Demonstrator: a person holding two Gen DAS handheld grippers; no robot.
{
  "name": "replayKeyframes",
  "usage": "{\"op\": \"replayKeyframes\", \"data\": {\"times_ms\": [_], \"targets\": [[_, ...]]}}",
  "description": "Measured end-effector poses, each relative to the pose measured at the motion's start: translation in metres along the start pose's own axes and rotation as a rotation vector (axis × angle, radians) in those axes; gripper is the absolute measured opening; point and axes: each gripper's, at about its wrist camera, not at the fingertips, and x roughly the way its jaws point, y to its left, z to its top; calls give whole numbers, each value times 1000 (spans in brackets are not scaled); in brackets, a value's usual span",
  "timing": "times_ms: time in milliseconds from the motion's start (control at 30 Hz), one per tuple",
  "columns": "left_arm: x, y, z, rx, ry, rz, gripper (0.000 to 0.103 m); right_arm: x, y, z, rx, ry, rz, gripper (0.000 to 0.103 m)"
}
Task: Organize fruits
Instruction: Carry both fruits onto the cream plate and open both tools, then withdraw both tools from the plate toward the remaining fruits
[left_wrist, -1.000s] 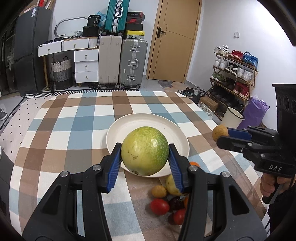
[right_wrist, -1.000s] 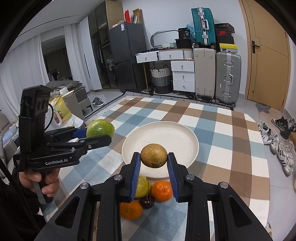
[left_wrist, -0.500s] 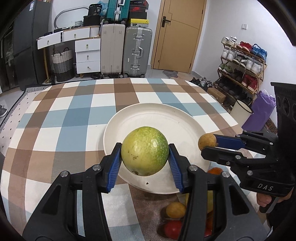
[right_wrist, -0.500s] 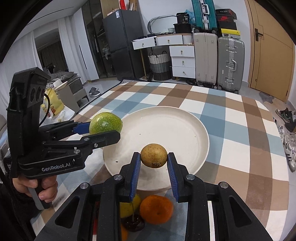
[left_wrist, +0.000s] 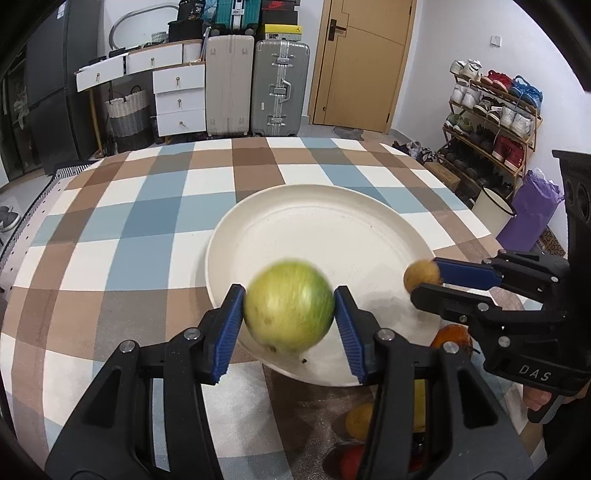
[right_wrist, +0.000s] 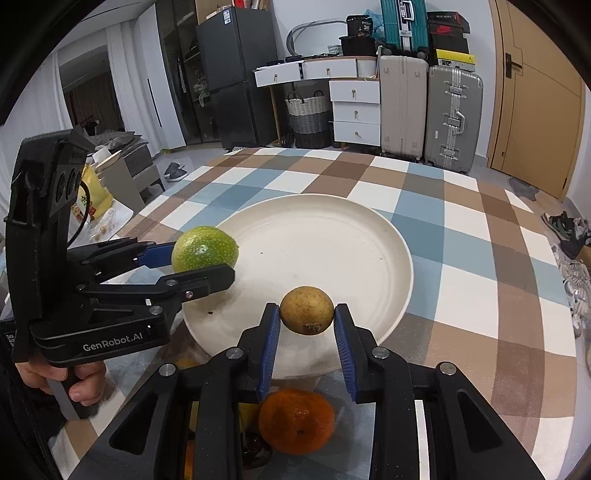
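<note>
A large cream plate (left_wrist: 332, 225) (right_wrist: 332, 229) lies on the checked tablecloth. My left gripper (left_wrist: 290, 314) is shut on a round green fruit (left_wrist: 290, 308) and holds it over the plate's near left rim; the fruit looks blurred. It also shows in the right wrist view (right_wrist: 204, 249). My right gripper (right_wrist: 306, 314) is shut on a small brown fruit (right_wrist: 306, 310) above the plate's near edge; the same fruit shows in the left wrist view (left_wrist: 421, 275).
An orange (right_wrist: 296, 421) (left_wrist: 451, 334), a yellow fruit (left_wrist: 358, 419), red fruits (left_wrist: 351, 461) and a dark cherry (right_wrist: 255, 445) lie in a heap just in front of the plate. Suitcases (left_wrist: 255, 85), drawers and a shoe rack (left_wrist: 491, 118) stand beyond the table.
Both grippers moved forward with their fruits, from in front of the plate to over its near edge. The green fruit is now blurred and the left jaws stand a little wider.
</note>
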Motion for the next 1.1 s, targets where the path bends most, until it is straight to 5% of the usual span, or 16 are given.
{"op": "replayKeyframes", "data": {"times_ms": [67,133,200,300,400,600,1100], "targets": [[-6,2,2,-2,-15,-6,53,-6,0,-1,5,-14,7,48],[-14,3,3,-8,-35,-10,73,-11,0,-1,5,-26,1,50],[-21,5,2,-17,-55,-9,83,-16,-1,-1,8,-32,0,59],[-31,8,0,-36,-64,-19,88,-24,0,-2,15,-58,0,80],[-42,8,-3,-33,-78,3,102,-33,1,-3,21,-75,-10,89],[-63,6,-11,-20,-107,17,102,-46,5,-6,26,-91,-27,101],[-104,-10,-43,10,-85,44,102,-81,15,-33,30,-92,-20,103]]}}
